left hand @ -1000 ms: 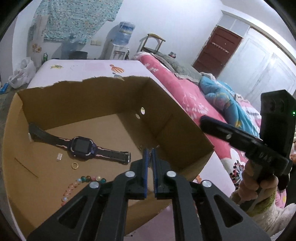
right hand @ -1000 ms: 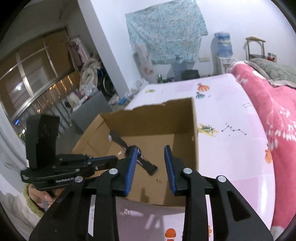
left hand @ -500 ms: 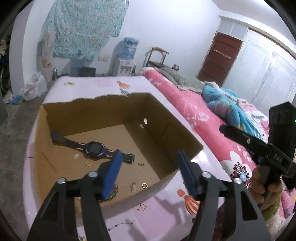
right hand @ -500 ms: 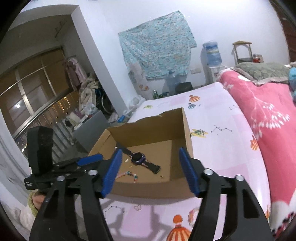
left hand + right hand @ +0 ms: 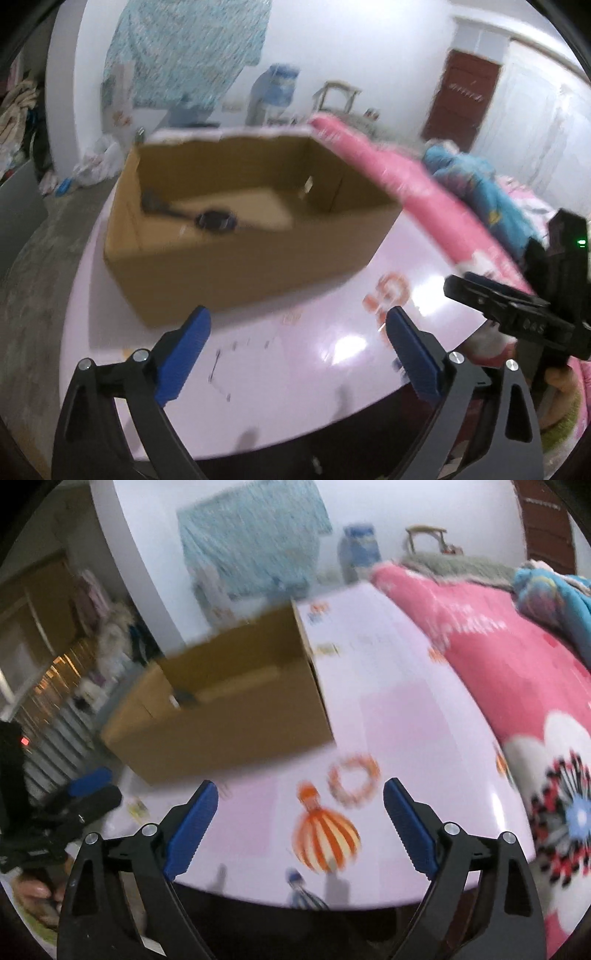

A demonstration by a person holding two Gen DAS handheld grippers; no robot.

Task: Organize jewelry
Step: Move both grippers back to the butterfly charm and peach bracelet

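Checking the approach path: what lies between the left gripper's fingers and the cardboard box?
Left wrist view: only bare pink tabletop between left gripper and cardboard box.

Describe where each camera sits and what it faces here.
Left wrist: on the left tool, jaws opening with nothing between; faces the cardboard box; right tool at right.
Right wrist: on the right tool, jaws opening, empty; faces the pink table; left tool at left.
Shared: box, table.

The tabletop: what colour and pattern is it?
The tabletop is pale pink with small orange cartoon prints, clearest in the right wrist view.
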